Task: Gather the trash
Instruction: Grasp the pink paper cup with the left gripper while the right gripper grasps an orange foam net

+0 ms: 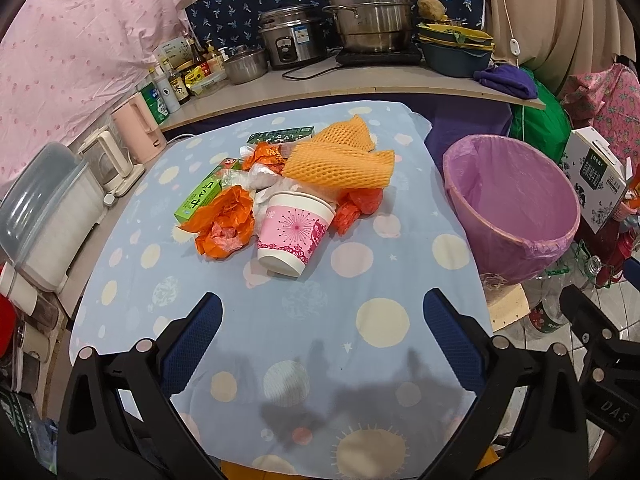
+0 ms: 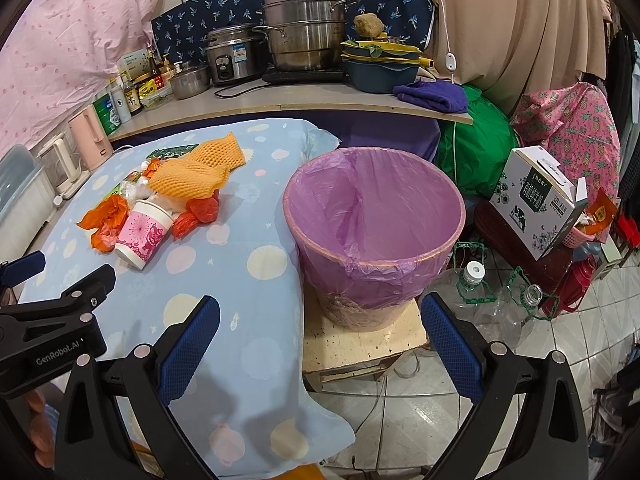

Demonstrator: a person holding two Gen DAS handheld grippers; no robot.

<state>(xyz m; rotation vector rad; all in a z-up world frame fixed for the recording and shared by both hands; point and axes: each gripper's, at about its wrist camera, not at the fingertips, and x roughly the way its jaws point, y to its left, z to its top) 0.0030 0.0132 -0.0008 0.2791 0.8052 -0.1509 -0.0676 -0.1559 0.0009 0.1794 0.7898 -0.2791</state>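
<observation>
Trash heap lies toward the far middle of the surface [image 1: 280, 340], which is draped in a blue dotted cloth, with the lined bin [image 1: 516, 216] just off its right edge, empty as far as can be seen. Left tongs [image 1: 322, 332] stand wide apart, holding nothing, short of the heap; right tongs [image 2: 320, 336] likewise wide apart and empty, aimed at the bin.

Handling, as judged:
- paper cup [image 1: 292, 236] — nearest item, tipped on its side, light, thin-walled; it will crush under a hard squeeze, so pinch across the rim or mid-body gently
- foam fruit netting [image 1: 340, 164] — soft, springy, almost weightless; grip a bunched fold
- orange wrappers [image 1: 226, 228] — crinkled film, slippery and limp; take at a crumpled ridge
- green carton [image 1: 200, 198] — stiff, light; grip across the narrow faces

Nothing appears fragile or heavy
</observation>
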